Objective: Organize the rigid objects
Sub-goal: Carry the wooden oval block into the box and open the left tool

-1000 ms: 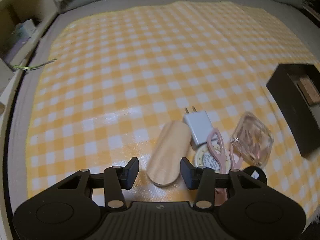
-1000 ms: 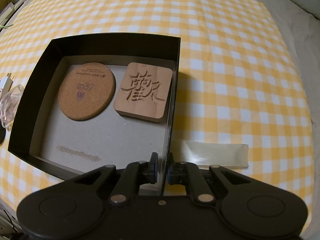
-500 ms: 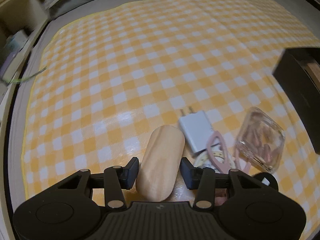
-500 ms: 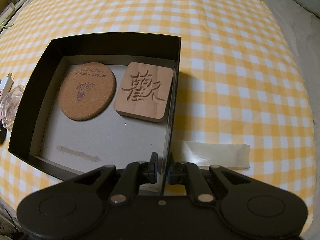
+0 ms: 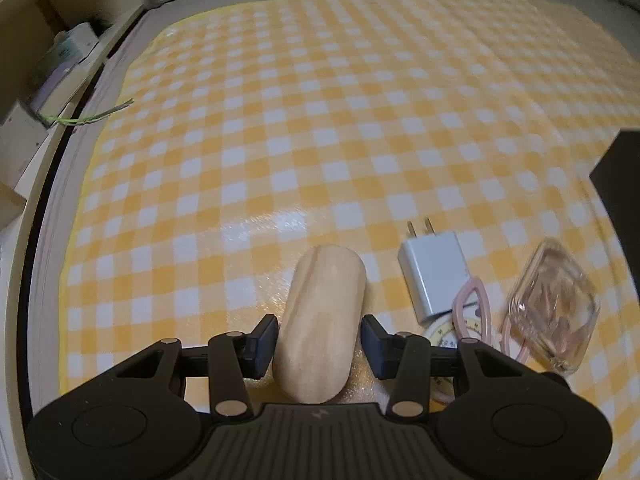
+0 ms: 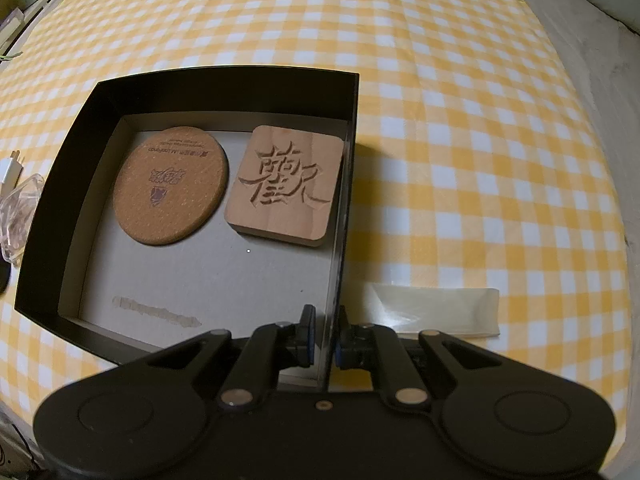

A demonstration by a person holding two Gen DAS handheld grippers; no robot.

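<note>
In the left wrist view an oblong light wooden piece (image 5: 320,320) lies on the yellow checked cloth between the fingers of my left gripper (image 5: 319,344). The jaws are open, with a small gap on each side of the wood. In the right wrist view my right gripper (image 6: 325,334) is shut on the right wall of a black box (image 6: 344,216). Inside the box lie a round cork coaster (image 6: 170,184) and a square carved wooden coaster (image 6: 286,184).
To the right of the wooden piece lie a white plug adapter (image 5: 434,276), pink scissors (image 5: 476,312) on a small round disc, and a clear case (image 5: 554,312). The black box's corner (image 5: 620,176) shows at far right. A clear sleeve (image 6: 436,308) lies right of the box. Shelves (image 5: 48,60) stand at left.
My left gripper has moved forward and to the right, so the wooden piece now sits between its open fingers. The right gripper and the box have not moved.
</note>
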